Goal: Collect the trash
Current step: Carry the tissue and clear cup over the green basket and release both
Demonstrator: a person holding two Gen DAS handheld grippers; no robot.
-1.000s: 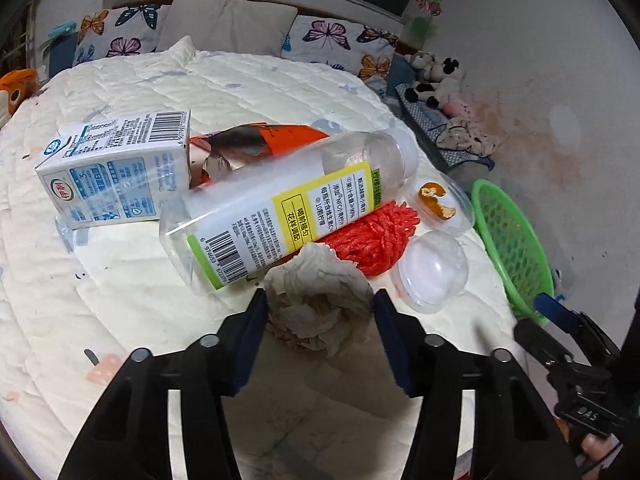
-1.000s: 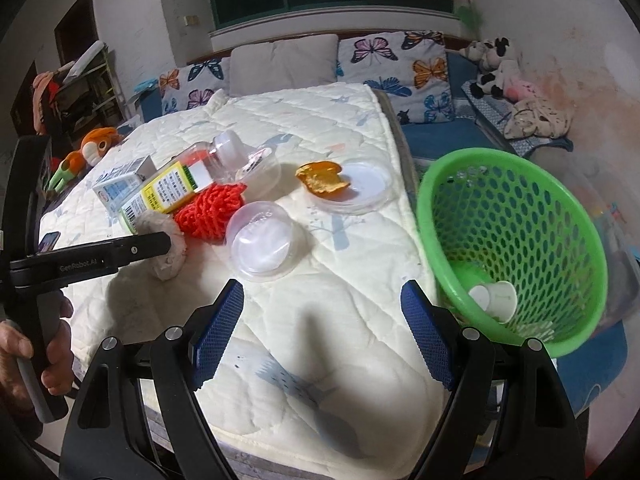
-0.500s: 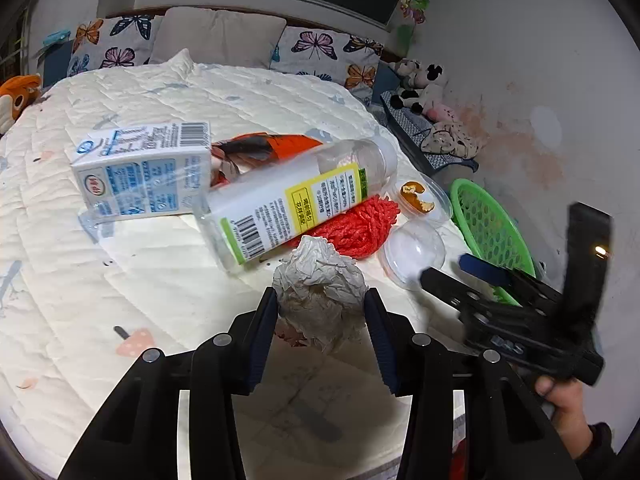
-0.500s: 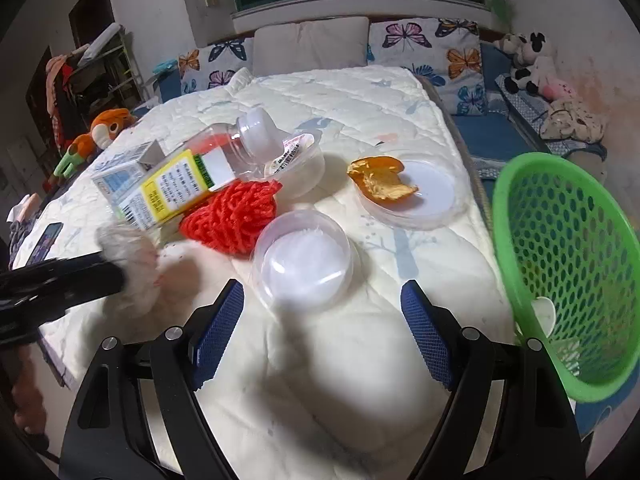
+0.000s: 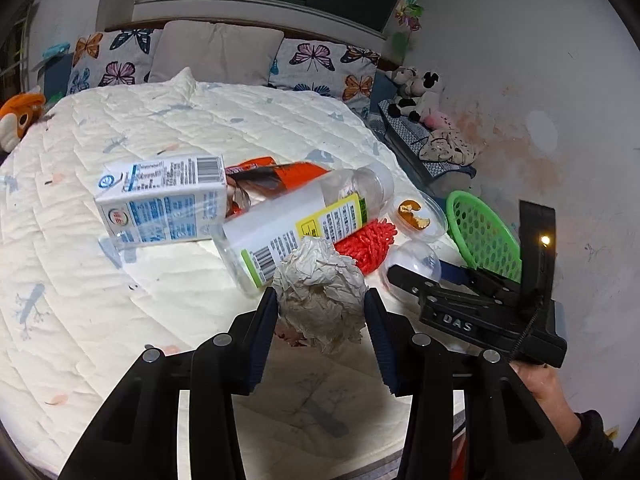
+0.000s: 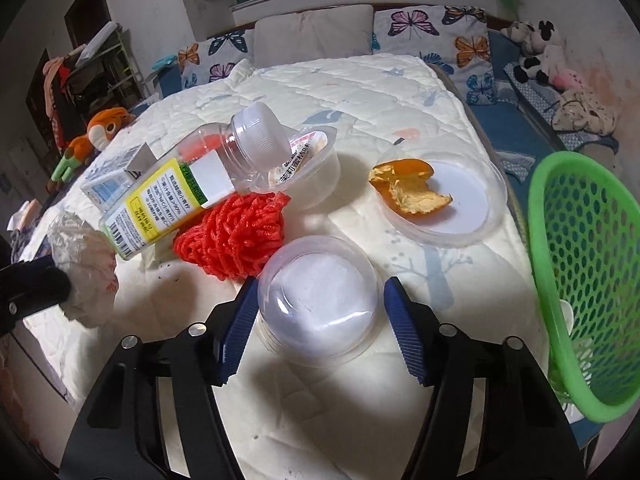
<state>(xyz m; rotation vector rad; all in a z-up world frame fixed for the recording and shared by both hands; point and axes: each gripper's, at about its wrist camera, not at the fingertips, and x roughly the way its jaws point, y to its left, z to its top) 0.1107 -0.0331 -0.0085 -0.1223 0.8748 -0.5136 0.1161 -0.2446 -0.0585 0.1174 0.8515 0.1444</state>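
Note:
My left gripper (image 5: pixel 320 300) is shut on a crumpled paper ball (image 5: pixel 320 284) and holds it just above the quilt. The ball (image 6: pixel 84 264) also shows at the left edge of the right wrist view. My right gripper (image 6: pixel 322 304) straddles an upturned clear plastic cup (image 6: pixel 320 304) on the bed. Its jaws are closing with the cup between them, and the right pad still stands a little off the cup. A green mesh basket (image 6: pixel 580 264) hangs off the bed's right side with small white trash inside.
On the quilt lie a clear bottle (image 5: pixel 304 224), a milk carton (image 5: pixel 160 200), an orange wrapper (image 5: pixel 272 176) and a red foam net (image 6: pixel 236 236). There is also a jelly cup (image 6: pixel 316 160) and orange peel (image 6: pixel 408 192) on a clear lid. Pillows and plush toys line the far side.
My left gripper closed on the paper ball and raised it off the quilt. My right gripper swung left from the basket to the clear cup and its jaws narrowed around it.

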